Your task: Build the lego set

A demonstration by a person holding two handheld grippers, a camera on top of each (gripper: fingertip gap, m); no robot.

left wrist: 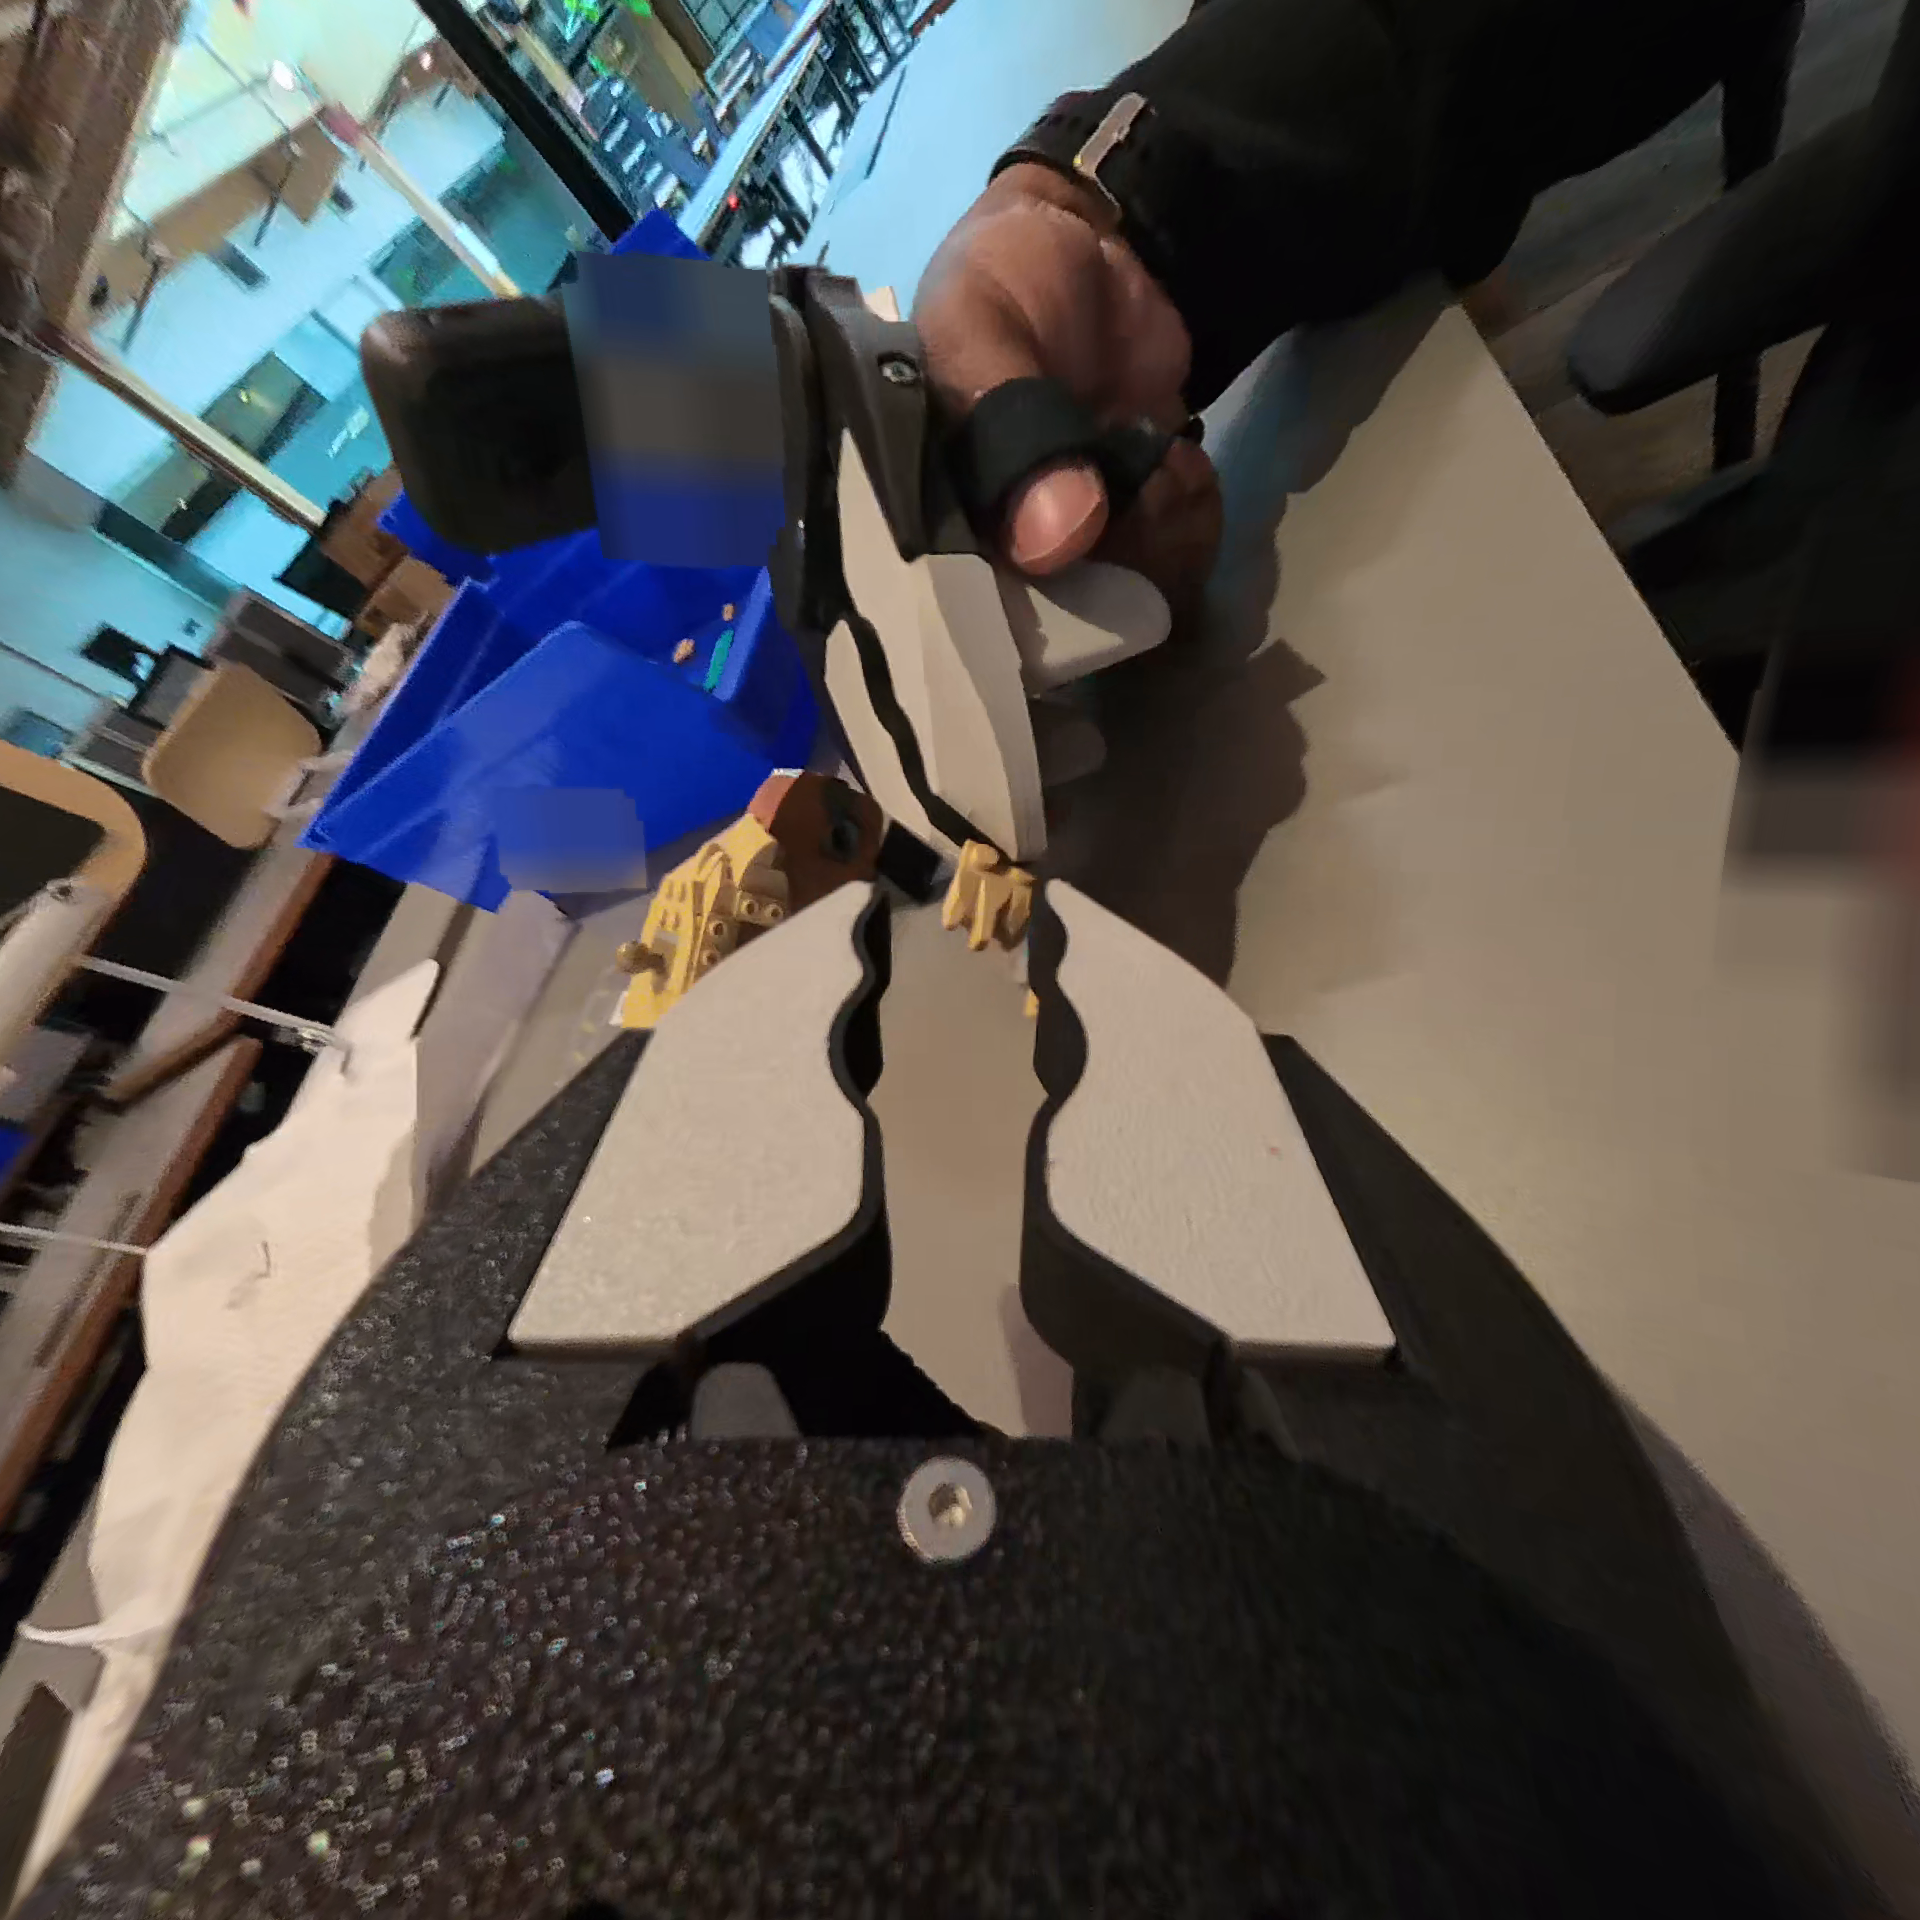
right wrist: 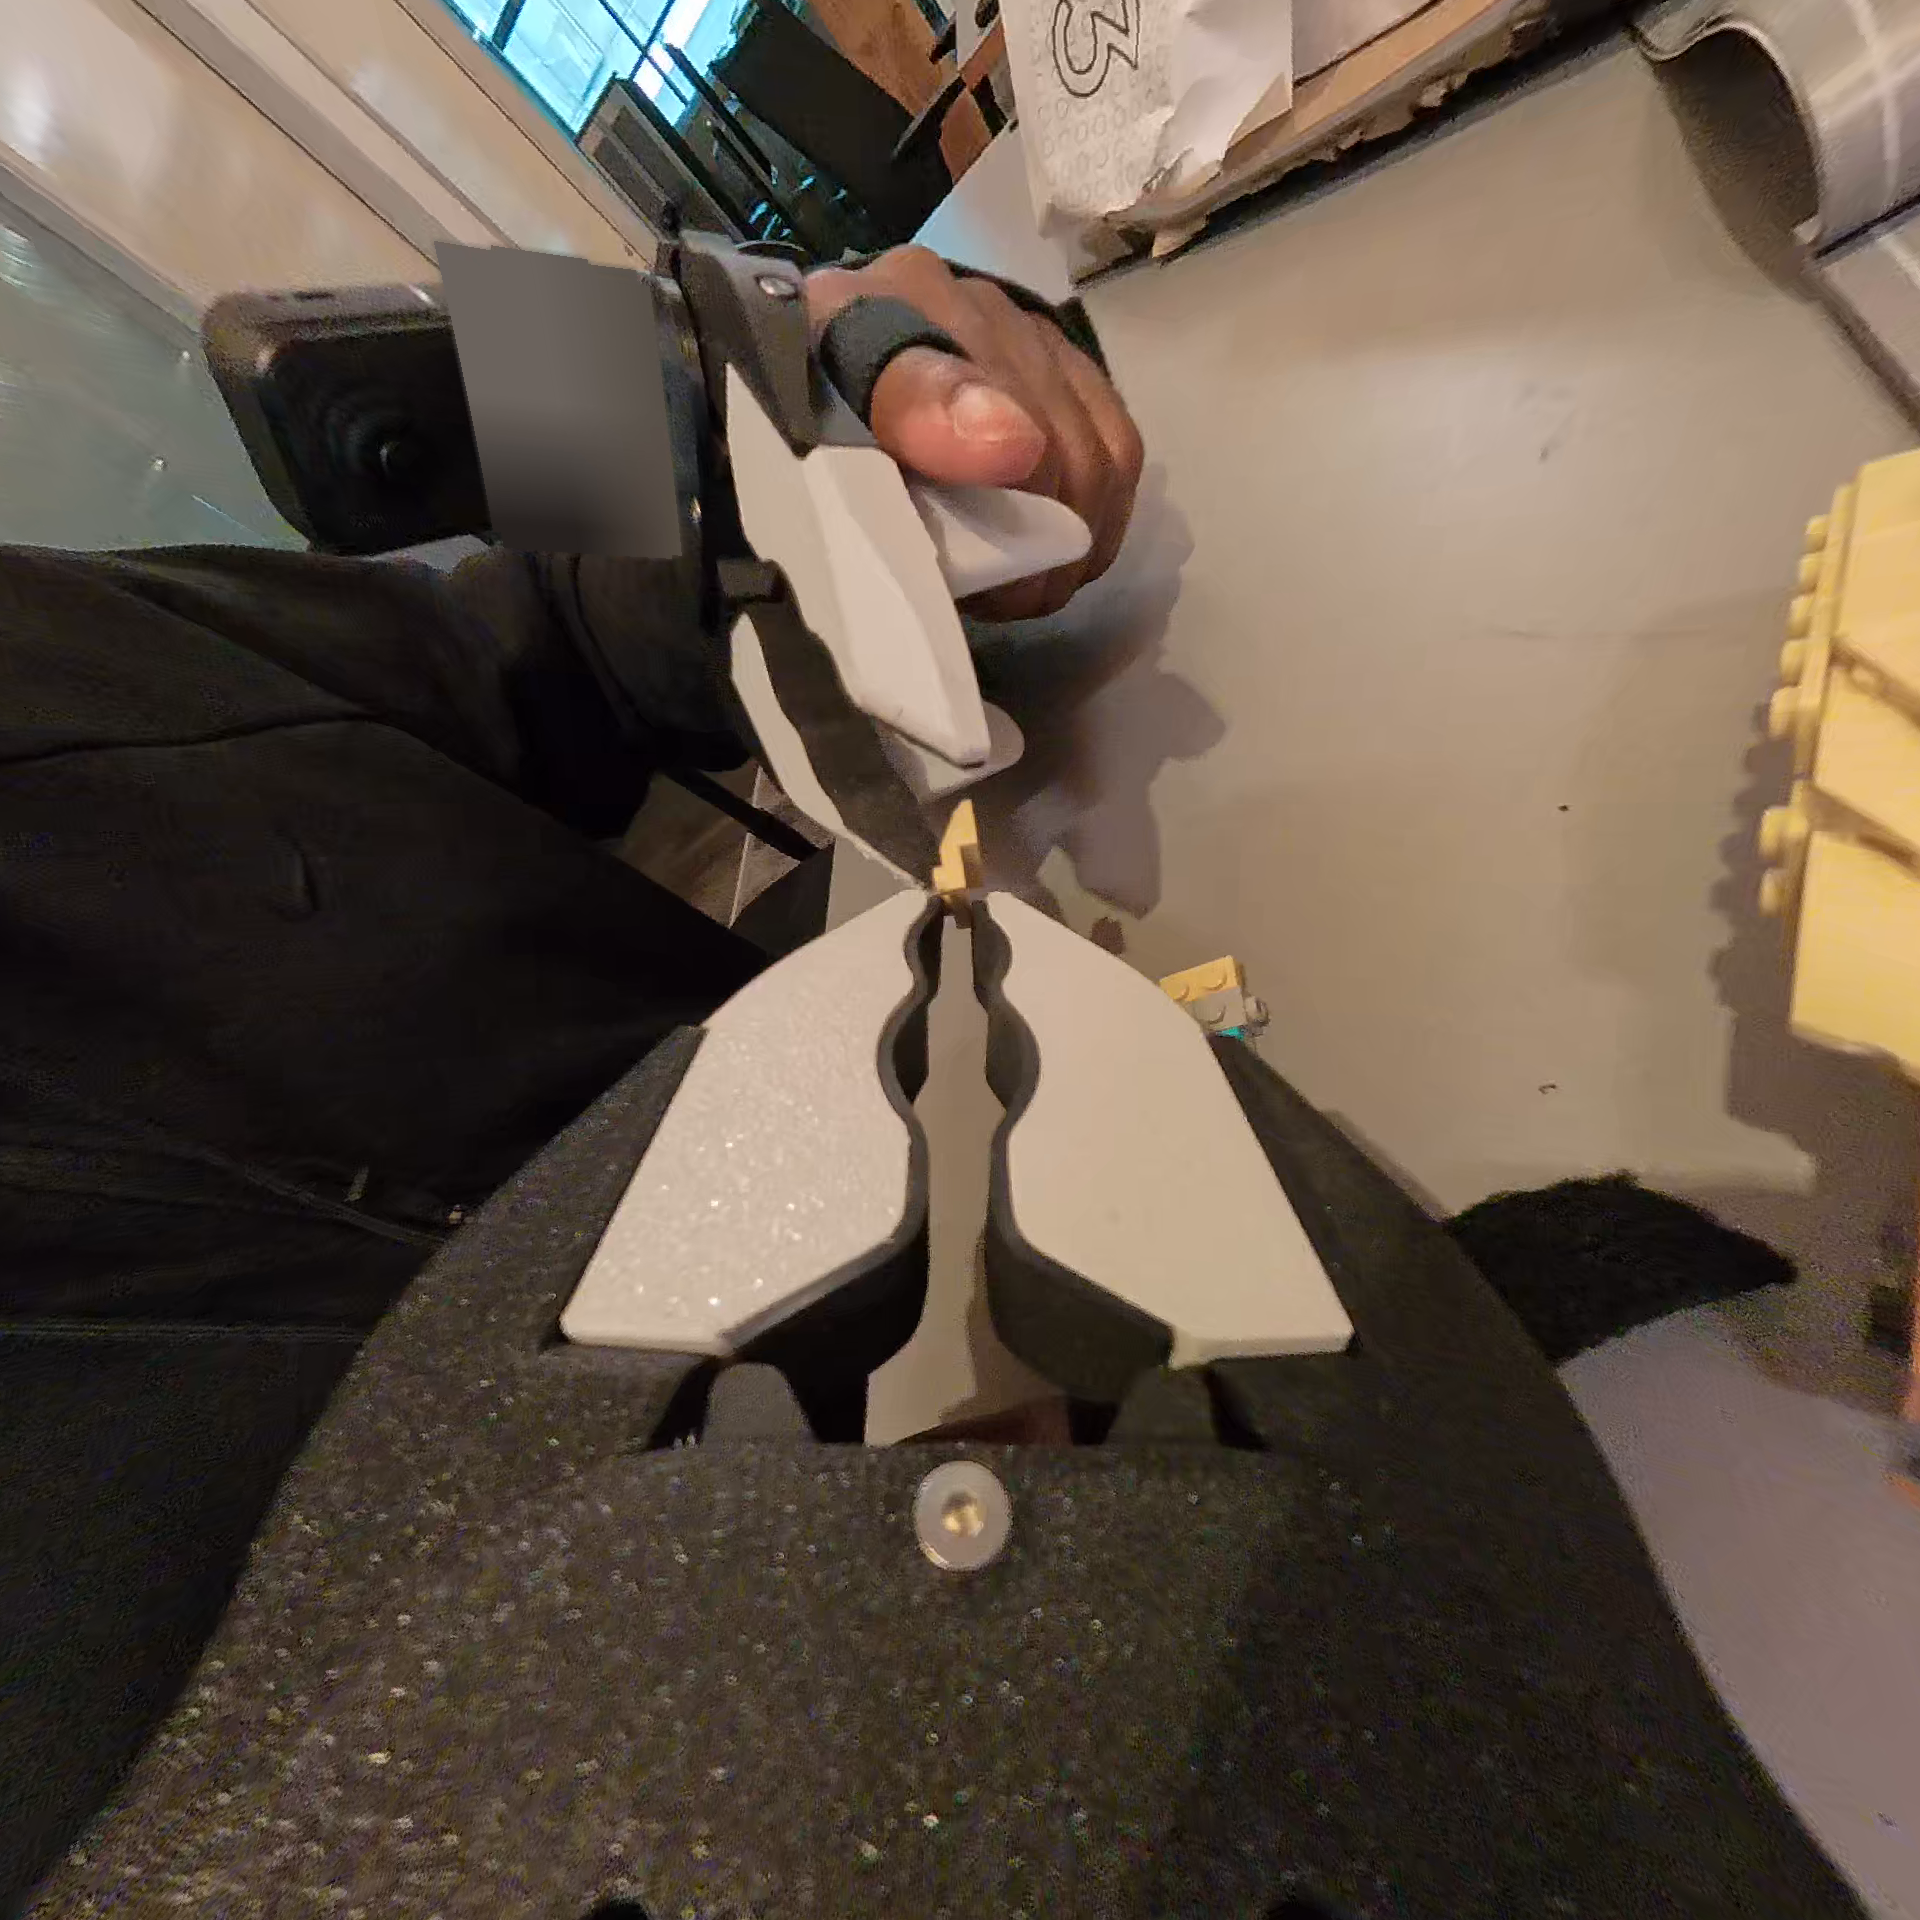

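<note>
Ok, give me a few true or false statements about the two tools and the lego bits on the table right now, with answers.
1. The right tool is shut on a small tan piece. True.
2. The left tool is clamped fully shut. False: its jaws stand apart.
3. The bins behind the tools are red. False: they are blue.
4. A larger tan assembly sits at the right edge of the right wrist view. True.
5. Both tools are lying on the table, let go. False: a hand holds the right tool.
</note>
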